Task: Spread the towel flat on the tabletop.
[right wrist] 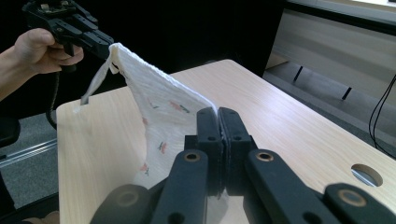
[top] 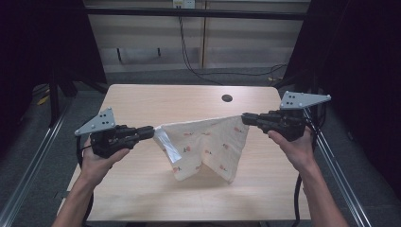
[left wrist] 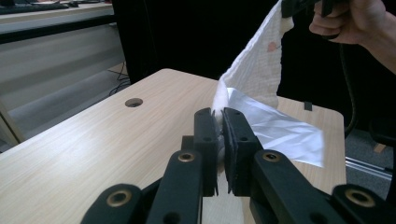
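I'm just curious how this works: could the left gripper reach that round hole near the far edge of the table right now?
Probably not as things stand. The left gripper is shut on a corner of the printed cloth, whose other corner the right gripper holds. The bare tabletop leaves the path to the hole free, but the cloth would drag along.

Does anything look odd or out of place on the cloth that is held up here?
One thing: a shiny clear plastic flap hangs from the white cloth with small red prints beside the left tongs. It looks like leftover packaging. The right tongs grip the opposite corner, and the cloth sags between.
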